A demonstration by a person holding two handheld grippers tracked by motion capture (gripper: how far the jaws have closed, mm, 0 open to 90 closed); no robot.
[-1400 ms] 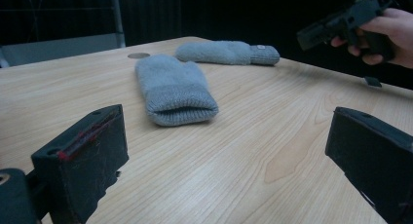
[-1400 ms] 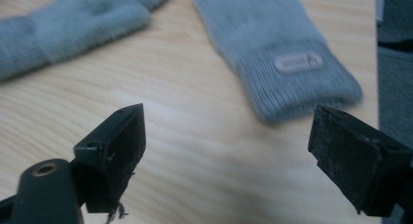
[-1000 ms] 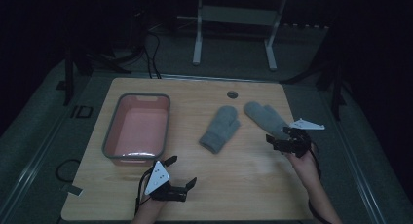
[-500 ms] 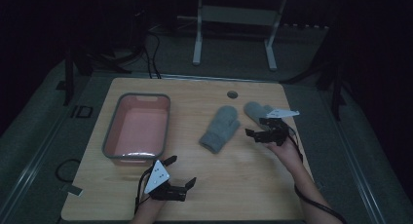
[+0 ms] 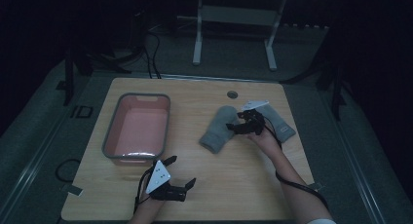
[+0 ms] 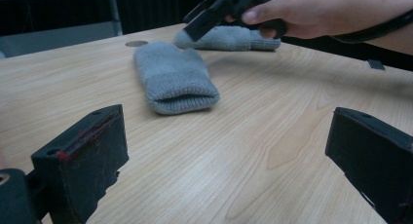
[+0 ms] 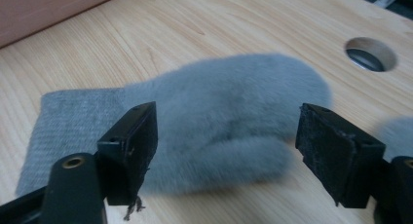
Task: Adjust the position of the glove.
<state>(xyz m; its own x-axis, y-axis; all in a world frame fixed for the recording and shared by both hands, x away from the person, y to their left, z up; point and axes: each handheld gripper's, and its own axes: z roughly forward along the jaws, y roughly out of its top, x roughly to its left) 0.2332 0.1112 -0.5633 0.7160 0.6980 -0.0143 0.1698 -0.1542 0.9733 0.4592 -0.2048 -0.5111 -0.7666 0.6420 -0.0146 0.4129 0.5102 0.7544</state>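
Observation:
Two grey mittens lie on the wooden table. My right gripper (image 5: pixel 239 124) hovers at the right side of the left mitten (image 5: pixel 219 129), fingers pointing left. In the right gripper view that fuzzy mitten (image 7: pixel 229 112) lies in the gap of the right gripper (image 7: pixel 234 148); the jaws have just been closing a little, but the pads stand apart from it. The second mitten (image 5: pixel 281 125) lies behind the right hand. My left gripper (image 5: pixel 182 170) rests open near the front edge, with nothing between its fingers (image 6: pixel 87 151).
A pink tub (image 5: pixel 139 128) with a grey rim stands at the table's left. A round cable hole (image 5: pixel 232 94) sits near the far edge. Bare wood stretches between the left gripper and the mittens. A metal stand (image 5: pixel 234 29) is on the floor beyond.
The right hand has travelled left, from over the right mitten to the left mitten. The left gripper has stayed put.

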